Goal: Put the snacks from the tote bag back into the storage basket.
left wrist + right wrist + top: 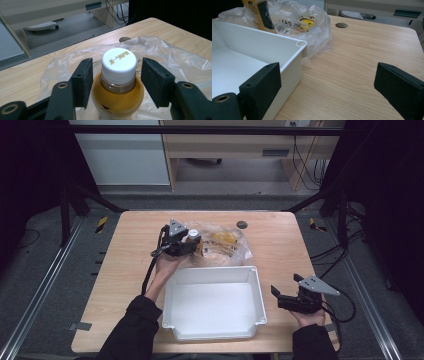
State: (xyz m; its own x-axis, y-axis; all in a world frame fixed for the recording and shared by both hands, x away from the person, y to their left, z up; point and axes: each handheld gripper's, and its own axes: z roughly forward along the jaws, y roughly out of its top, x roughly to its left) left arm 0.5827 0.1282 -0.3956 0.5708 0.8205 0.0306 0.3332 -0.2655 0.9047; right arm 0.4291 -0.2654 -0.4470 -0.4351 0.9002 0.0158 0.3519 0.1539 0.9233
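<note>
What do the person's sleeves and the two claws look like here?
Both forearms wear dark sleeves. Each claw, left claw and right claw, is black with two flat, block-shaped pads, a grey three-cornered plate on top and a black trailing cable. Brass-coloured rivets sit at the jaw joints.

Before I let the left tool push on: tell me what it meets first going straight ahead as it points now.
The left tool meets the bottle first: its white cap stands between the open pads, gaps on both sides. Beyond lies the clear plastic bag. Depth to the bottle's shoulder is unclear.
</note>
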